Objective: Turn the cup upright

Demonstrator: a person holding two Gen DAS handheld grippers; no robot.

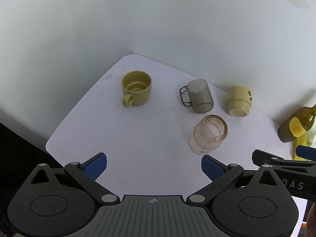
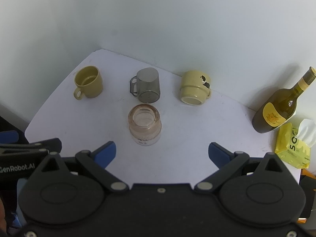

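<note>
Several cups stand on a white table (image 1: 138, 138). An olive mug (image 1: 136, 91) (image 2: 88, 82) stands upright at the left. A grey translucent mug (image 1: 198, 96) (image 2: 147, 85) and a pale yellow mug (image 1: 238, 100) (image 2: 194, 87) look upside down, bases up. A clear pinkish glass cup (image 1: 208, 134) (image 2: 144, 125) stands nearest. My left gripper (image 1: 154, 167) is open and empty near the front edge. My right gripper (image 2: 162, 154) is open and empty, just short of the glass cup.
A dark green wine bottle (image 2: 280, 106) (image 1: 296, 126) stands at the right by the wall. A yellow tissue pack (image 2: 292, 148) lies beside it. White walls close the back. The right gripper's fingers (image 1: 276, 161) show in the left wrist view.
</note>
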